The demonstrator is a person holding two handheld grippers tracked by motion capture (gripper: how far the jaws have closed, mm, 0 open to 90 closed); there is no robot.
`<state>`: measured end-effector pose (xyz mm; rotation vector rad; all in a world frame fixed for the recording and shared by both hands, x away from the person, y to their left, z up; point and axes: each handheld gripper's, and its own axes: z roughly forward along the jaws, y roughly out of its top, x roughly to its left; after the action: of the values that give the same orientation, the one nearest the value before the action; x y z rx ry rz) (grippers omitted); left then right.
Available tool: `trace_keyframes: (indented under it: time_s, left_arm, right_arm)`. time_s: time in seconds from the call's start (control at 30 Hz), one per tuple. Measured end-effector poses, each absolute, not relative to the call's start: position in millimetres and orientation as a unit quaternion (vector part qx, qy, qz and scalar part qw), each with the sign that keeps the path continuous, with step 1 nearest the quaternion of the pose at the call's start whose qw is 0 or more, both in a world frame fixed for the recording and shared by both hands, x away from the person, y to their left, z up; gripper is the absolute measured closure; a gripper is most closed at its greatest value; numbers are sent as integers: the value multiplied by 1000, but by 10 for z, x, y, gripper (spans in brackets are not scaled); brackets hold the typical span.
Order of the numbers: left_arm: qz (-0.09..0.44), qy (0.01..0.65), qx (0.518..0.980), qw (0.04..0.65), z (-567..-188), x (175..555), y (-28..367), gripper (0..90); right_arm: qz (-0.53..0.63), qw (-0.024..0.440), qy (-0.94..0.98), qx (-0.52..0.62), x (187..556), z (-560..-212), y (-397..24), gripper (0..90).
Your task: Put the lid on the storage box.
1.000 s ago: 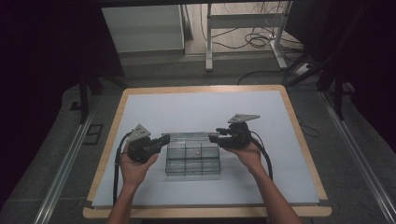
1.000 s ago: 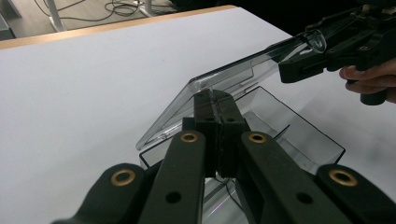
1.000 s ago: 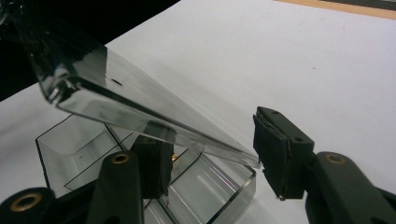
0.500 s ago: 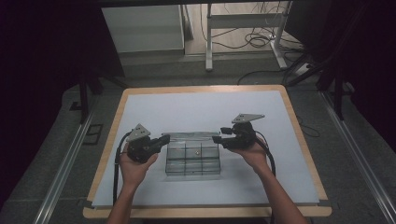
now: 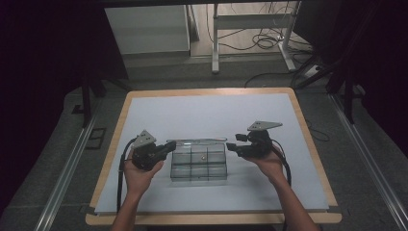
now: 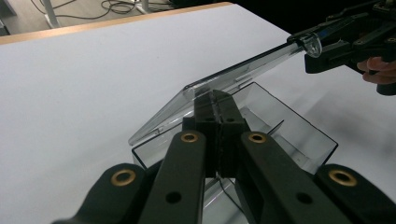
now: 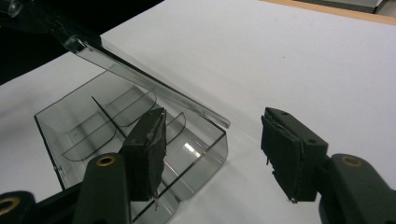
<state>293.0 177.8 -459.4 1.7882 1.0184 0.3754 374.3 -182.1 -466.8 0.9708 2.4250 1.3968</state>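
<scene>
Your left gripper [image 6: 215,100] is pressed together at the left end of the clear compartment box [image 5: 198,166], jaw tips against its left wall just under the raised lid [image 6: 233,77]. Your right gripper [image 5: 233,146] sits just off the box's right end with jaws spread and just been opening, nothing between them. The box lies mid-table on the white sheet [image 5: 211,113], between both grippers, lid tilted up

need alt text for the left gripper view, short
Looking along the left gripper, its two black jaws are pressed shut at the near wall of a clear plastic box with dividers, on a white table. The box's lid is raised at a slant, and the right gripper is at its far end.
</scene>
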Motion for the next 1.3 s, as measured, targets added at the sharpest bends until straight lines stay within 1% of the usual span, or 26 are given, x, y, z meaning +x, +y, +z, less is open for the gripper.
trace_keyframes:
  time_s: [0.3,0.77,1.07,1.3]
  left_arm:
    - [151,418,740,504,-4606,2871,1784,899]
    - [155,409,755,489,-4708,2716,1762,897]
    - [139,403,757,494,-4823,2620,1764,897]
    - [134,396,768,485,-4914,2531,1729,897]
  right_arm:
    - [467,95,812,337,3723,-4679,-1902,389]
    - [467,97,806,351,3711,-4698,-2014,379]
    - [468,97,802,359,3722,-4725,-2048,370]
    - [467,97,802,360,3725,-4745,-2063,369]
